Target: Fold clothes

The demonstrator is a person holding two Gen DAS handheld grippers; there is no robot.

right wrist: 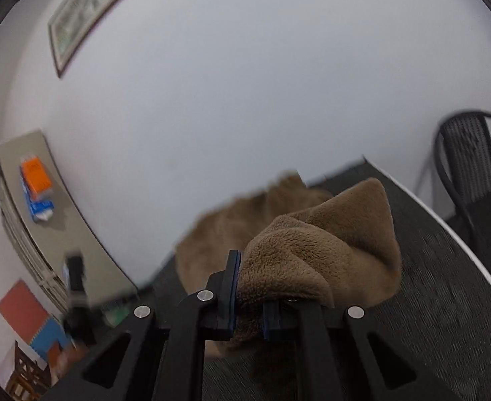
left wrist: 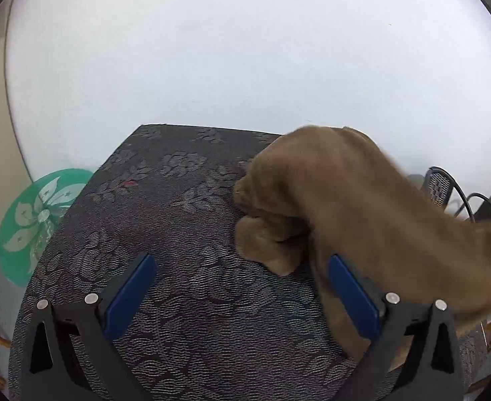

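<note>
Right wrist view — right gripper point(right wrist: 250, 295) clamped on brown fleece point(right wrist: 315, 250), bunched above the dark table point(right wrist: 446, 287). Left gripper point(left wrist: 242, 284) — jaws apart, holding nothing.

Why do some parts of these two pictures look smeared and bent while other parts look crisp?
Left wrist view: the brown fleece garment streaks at its right side, while the open left gripper stays crisp. Right wrist view: the room behind is smeared, but the fleece pinched in the right gripper is sharp. Both fisheye lenses bow the table edge and darken the corners.
</note>
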